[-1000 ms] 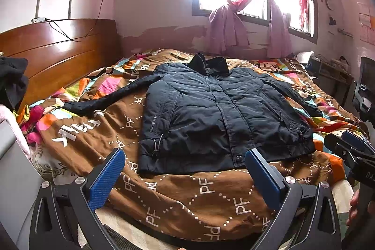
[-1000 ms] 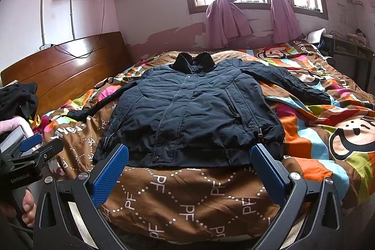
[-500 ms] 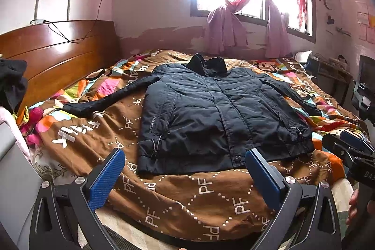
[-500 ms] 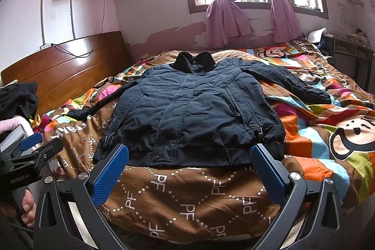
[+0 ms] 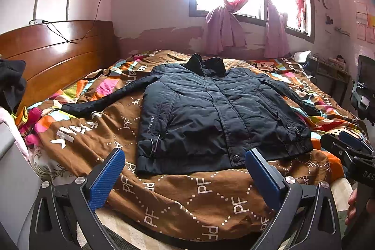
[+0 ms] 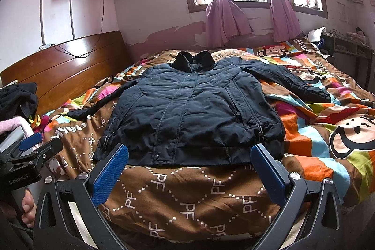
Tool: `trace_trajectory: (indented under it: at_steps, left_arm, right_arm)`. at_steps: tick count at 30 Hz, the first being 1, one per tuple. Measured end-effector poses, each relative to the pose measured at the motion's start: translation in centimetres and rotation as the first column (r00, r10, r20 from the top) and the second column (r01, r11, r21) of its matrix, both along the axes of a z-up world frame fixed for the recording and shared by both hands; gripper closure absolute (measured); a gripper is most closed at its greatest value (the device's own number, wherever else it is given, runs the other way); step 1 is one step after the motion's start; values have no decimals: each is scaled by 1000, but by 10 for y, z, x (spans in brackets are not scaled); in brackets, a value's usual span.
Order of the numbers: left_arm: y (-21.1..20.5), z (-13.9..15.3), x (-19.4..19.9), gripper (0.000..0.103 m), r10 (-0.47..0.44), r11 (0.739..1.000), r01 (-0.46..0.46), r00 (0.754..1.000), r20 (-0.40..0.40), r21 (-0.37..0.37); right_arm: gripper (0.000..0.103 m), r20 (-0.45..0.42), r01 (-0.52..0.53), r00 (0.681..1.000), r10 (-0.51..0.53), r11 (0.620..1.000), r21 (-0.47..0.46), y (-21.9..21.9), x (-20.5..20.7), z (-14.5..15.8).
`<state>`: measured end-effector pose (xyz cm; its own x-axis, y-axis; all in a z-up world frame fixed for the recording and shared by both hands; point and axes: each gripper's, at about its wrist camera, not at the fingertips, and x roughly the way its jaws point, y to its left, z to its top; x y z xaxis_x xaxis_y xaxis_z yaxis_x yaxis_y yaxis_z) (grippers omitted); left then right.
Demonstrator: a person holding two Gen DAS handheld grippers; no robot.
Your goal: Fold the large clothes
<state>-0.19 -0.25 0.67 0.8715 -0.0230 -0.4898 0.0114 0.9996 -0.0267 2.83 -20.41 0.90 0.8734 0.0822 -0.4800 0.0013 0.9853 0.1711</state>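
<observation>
The dark padded jacket [image 5: 211,114] lies flat and front-up on the bed, zipped shut, its hem toward the cameras and its black collar [image 6: 194,59] at the far end.

Nearest to the cameras, short of the jacket's hem, the left gripper [image 5: 185,176] hangs with its blue-padded fingers [image 5: 106,179] spread wide and grasping nothing. The right gripper [image 6: 189,171] is the same: fingers [image 6: 269,173] released, apart and empty, just before the hem. Each gripper also shows at the edge of the other's view, with a hand [image 6: 23,207] around the left one's handle.

Under the jacket lies a brown bedspread [image 6: 187,198] printed with "PF" letters, which runs into bright stripes and a cartoon monkey face [image 6: 351,139] to the jacket's right. The jacket's left sleeve [image 5: 105,98] stretches out sideways toward the wooden headboard [image 5: 58,50]; the other sleeve [image 6: 290,83] angles away over the stripes.

Left of the jacket, beside the headboard, sits a heap of dark clothing [image 6: 18,100]. Beyond the collar stands a peeling pink wall and a window with pink knotted curtains [image 6: 225,20].
</observation>
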Motion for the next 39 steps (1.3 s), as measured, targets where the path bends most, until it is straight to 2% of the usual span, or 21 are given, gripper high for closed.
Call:
trace_trajectory:
  at_steps: [20, 25, 33, 39]
  left_arm:
    - [-1, -1, -1, 0, 2, 1000, -2, 1000, 0, 2]
    - [-5, -2, 2, 0, 3, 1000, -2, 1000, -20, 6]
    - [-8, -15, 29, 0, 9, 1000, -9, 996, -91, 8]
    - [-15, -17, 73, 0, 64, 997, -59, 990, -130, 41]
  right_arm:
    - [1, 3, 6, 1000, -6, 1000, 0, -2, 1, 0]
    - [1, -4, -2, 1000, 2, 1000, 3, 3, 0, -1]
    - [1, -38, -7, 999, 8, 1000, 15, -1, 19, -13]
    - [1, 19, 62, 998, -62, 998, -6, -40, 48, -6]
